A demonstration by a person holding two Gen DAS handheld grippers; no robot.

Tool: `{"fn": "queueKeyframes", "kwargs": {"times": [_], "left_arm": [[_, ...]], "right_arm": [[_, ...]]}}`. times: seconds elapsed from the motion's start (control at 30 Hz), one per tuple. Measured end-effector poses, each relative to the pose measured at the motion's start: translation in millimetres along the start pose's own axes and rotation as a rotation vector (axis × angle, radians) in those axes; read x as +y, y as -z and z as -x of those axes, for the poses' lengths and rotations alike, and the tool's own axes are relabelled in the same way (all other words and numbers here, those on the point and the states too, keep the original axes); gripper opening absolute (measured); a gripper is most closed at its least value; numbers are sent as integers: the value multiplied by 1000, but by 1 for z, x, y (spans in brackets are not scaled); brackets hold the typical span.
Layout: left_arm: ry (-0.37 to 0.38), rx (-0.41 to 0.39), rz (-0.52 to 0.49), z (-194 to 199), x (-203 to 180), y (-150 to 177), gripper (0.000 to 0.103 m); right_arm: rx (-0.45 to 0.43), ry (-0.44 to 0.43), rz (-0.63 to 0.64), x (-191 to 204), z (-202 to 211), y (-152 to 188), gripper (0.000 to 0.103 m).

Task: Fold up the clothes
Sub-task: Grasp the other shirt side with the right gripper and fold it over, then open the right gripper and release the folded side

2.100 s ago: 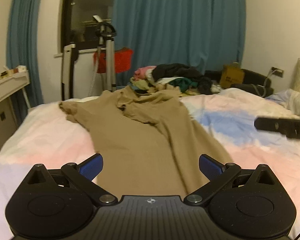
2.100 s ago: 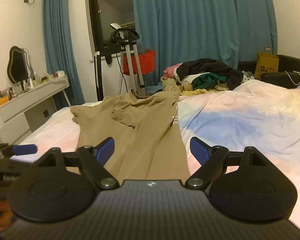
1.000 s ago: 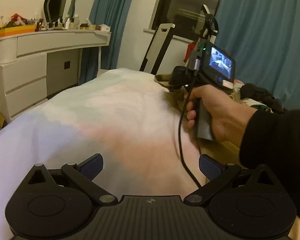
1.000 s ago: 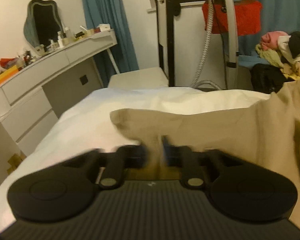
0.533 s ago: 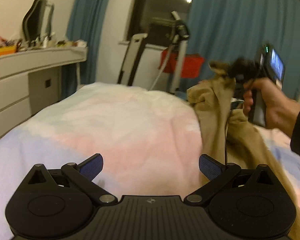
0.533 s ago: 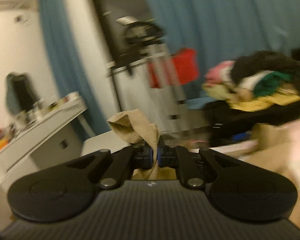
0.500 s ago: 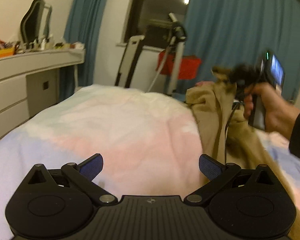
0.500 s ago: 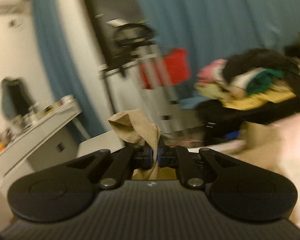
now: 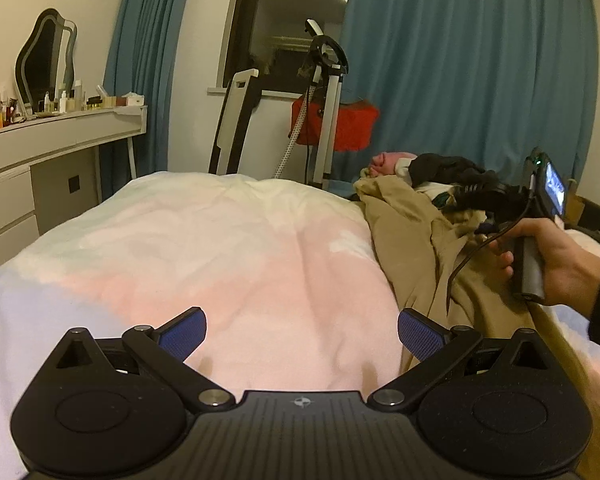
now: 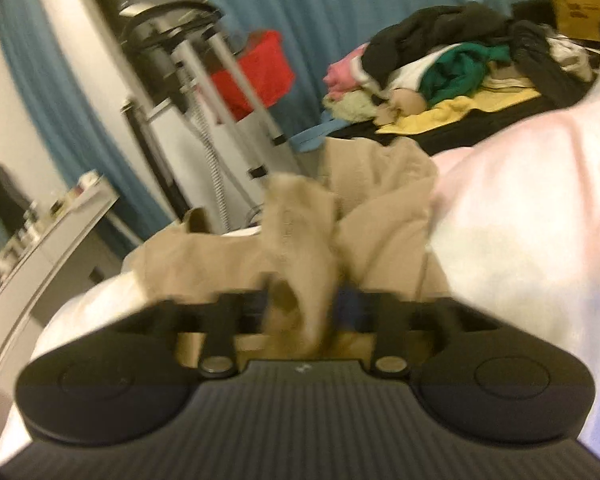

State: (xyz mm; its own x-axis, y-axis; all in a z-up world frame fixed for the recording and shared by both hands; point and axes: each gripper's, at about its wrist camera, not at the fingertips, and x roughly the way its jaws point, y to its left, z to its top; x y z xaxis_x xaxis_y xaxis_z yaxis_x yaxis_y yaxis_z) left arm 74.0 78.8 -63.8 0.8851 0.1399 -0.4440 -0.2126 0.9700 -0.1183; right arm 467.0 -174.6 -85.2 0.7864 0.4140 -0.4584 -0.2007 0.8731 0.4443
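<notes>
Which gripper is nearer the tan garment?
Right. The right gripper has a fold of the tan garment between its jaws, which have just been opening. The left gripper is open over bare bedding, with the garment off to its right.

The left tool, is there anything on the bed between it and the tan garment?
Nothing visible stands in the way. The left tool hangs open over bare bedsheet, and the tan garment lies heaped just to its right. The person's hand with the right tool is beyond the garment, not in between.
</notes>
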Motion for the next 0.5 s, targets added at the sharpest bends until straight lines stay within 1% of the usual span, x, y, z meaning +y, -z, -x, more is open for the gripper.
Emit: {"fn": "queueKeyframes", "kwargs": {"times": [0.07,0.17,0.3,0.43,0.5], "left_arm": [[17,2,21,1,6,-4,103],[15,-20,47,12,14,-8,103],[31,-48,24,33,13,-11,103],[51,-50,4,55,8,-13,103],[73,-46,1,66,6,-15,103]], "right_arm": [[-27,7,53,13,22,-2,80],[-50,2,89,26,59,-6,79],[-92,32,101,43,127,-4,79],[-119,55,127,65,208,16,79],[-123,65,121,74,248,32,79]]}}
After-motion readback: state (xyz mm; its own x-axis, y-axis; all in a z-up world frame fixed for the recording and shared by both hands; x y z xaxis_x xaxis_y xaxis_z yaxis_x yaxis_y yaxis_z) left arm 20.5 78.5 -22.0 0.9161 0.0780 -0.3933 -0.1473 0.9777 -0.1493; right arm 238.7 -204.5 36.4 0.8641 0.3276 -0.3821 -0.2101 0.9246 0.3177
